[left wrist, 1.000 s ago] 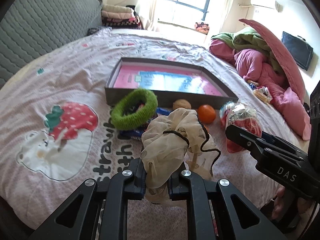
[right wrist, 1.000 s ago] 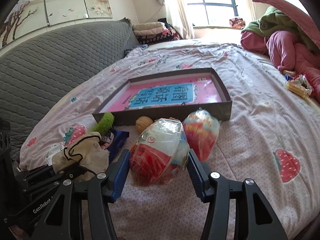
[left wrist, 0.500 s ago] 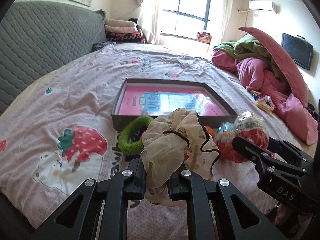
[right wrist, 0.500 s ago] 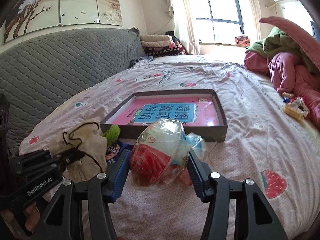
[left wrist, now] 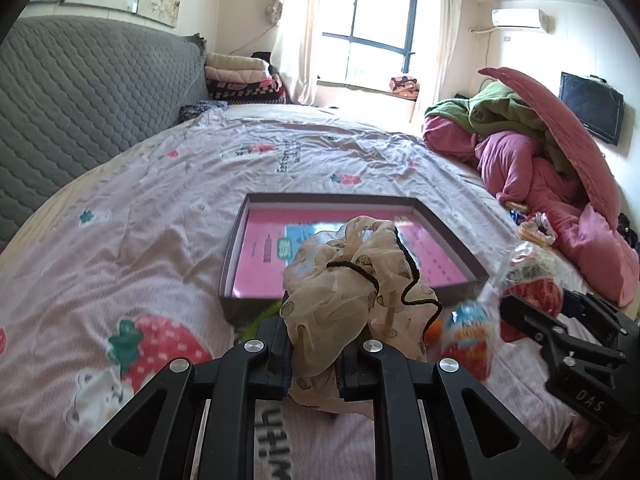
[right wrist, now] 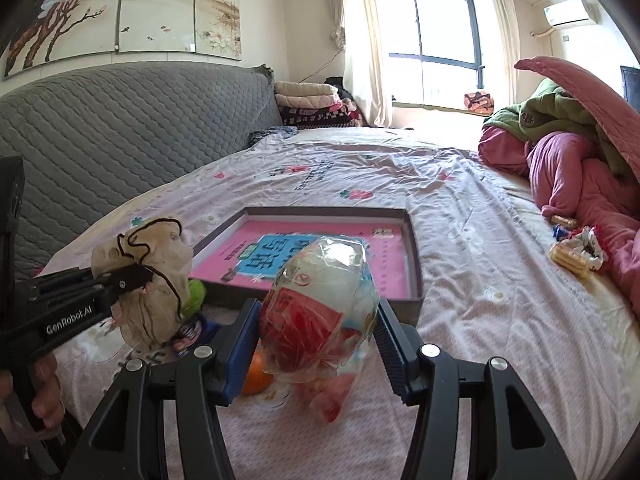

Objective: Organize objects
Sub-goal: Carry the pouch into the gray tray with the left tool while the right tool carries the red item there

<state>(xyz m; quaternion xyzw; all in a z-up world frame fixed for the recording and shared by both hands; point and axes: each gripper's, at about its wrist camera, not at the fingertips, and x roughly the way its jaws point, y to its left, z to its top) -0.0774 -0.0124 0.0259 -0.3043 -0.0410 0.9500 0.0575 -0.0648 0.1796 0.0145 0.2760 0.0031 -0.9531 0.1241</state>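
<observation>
My left gripper (left wrist: 314,354) is shut on a beige scrunchie (left wrist: 352,280) with black trim and holds it above the bedsheet; it also shows in the right wrist view (right wrist: 148,276). My right gripper (right wrist: 316,332) is shut on a clear-wrapped red and white toy egg (right wrist: 320,304), lifted off the bed. A shallow grey box (left wrist: 456,240) with a pink bottom lies ahead of both; it also shows in the right wrist view (right wrist: 414,264). A second wrapped egg (left wrist: 470,334), an orange (right wrist: 256,376), a green scrunchie (right wrist: 196,294) and a blue packet (right wrist: 196,330) lie in front of the box.
A pile of pink and green bedding (left wrist: 540,160) fills the right side of the bed. Snack packets (right wrist: 576,252) lie beside it. A grey quilted headboard (left wrist: 80,96) stands on the left. Folded blankets (left wrist: 244,76) are stacked by the window.
Both grippers have risen and pulled back from the bed, carrying the scrunchie and the egg. The items in front of the box now sit lower and mostly behind the held objects.
</observation>
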